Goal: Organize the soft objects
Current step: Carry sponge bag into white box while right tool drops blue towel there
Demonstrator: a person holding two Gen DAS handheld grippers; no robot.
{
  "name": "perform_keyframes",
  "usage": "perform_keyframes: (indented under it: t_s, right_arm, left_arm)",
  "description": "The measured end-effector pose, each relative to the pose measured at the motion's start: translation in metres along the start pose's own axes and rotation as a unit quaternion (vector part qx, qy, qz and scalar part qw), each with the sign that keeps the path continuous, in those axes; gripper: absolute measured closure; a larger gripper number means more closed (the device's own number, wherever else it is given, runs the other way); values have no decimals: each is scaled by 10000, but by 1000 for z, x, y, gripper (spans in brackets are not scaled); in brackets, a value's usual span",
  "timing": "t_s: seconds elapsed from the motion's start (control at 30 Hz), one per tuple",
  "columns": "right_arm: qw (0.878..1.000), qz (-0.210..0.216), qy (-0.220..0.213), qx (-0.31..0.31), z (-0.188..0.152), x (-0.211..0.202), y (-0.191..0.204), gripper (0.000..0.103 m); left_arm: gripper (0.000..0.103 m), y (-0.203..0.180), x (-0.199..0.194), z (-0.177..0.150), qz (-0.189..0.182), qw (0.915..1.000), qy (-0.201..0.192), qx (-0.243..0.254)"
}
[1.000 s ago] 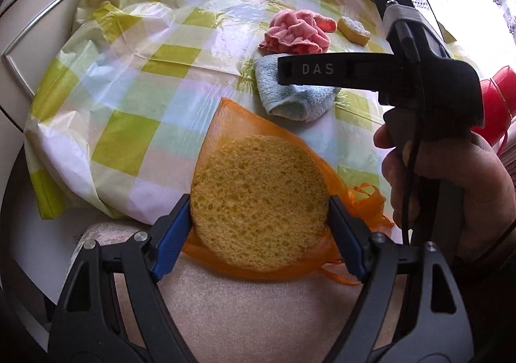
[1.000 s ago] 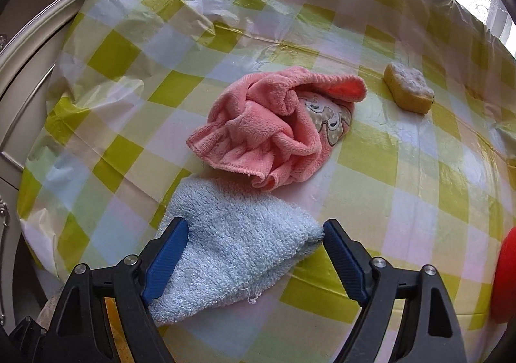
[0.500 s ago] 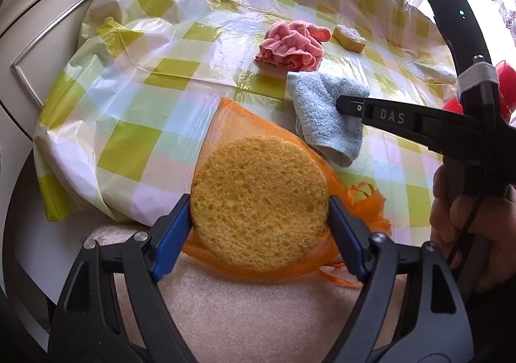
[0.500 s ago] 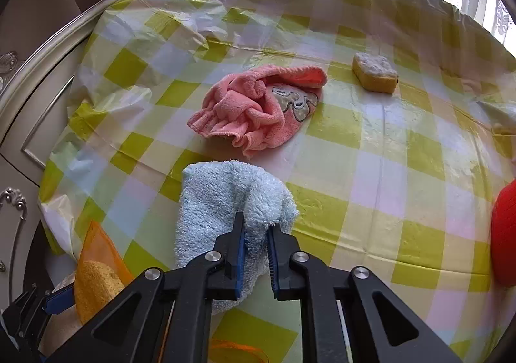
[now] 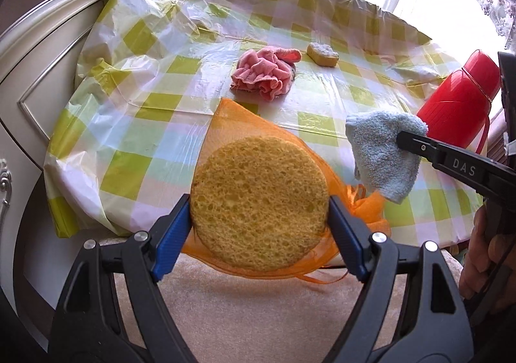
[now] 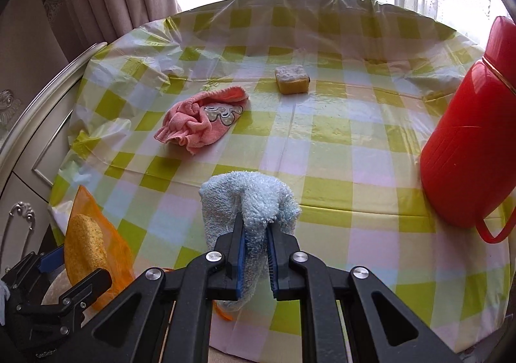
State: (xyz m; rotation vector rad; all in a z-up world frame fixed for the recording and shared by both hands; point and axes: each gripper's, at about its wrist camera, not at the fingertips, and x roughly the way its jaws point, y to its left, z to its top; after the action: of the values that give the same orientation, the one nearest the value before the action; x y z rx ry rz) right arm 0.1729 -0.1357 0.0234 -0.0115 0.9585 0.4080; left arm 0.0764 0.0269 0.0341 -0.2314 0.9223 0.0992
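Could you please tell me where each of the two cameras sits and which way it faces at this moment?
Left wrist: sits on the left gripper, looks forward across the checked tablecloth; its fingers clamp a round yellow sponge in an orange mesh bag; the person's right hand shows.
Right wrist: sits on the right gripper, faces the window; jaws pinch a blue towel; the left gripper shows lower left.
Shared: blue towel, sponge, pink cloth, small rectangular sponge, red thermos.

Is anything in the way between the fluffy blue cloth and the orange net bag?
Nothing visible is. The right tongs hold the blue cloth in the air, right of the orange net bag that the left tongs hold with the round sponge. Only open air lies between them.
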Motion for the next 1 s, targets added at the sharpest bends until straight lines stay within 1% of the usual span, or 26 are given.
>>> perform_keyframes:
  t_s: [0.13,0.3,0.57,0.7,0.8,1.0]
  right_arm:
    - [9995,-75,-178,253,-12,-29,-24,91]
    - [9975,-266,-347,561,-32,-65,-60,91]
    - [9900,-696,-476,1132,-75,-120,-127,91]
    - [9827,-1024,-526,1450,-103,-149,-163,91]
    - [9751,-1241,-536,1758,-122,-167,-190,91]
    - [9589,-1652,-512,2248,-157,-191,-237,91]
  left_arm:
    - [20,-18,-4,0,-171,9997,-44,164]
    - [20,-48,-9,1,-444,9981,-118,415]
    - [20,-108,-18,-1,-956,9909,-138,934]
    - [20,-143,-23,-4,-1239,9842,-131,1262]
    - [20,-171,-27,-8,-1479,9774,-87,1511]
    - [20,-229,-31,-22,-1982,9582,94,2060]
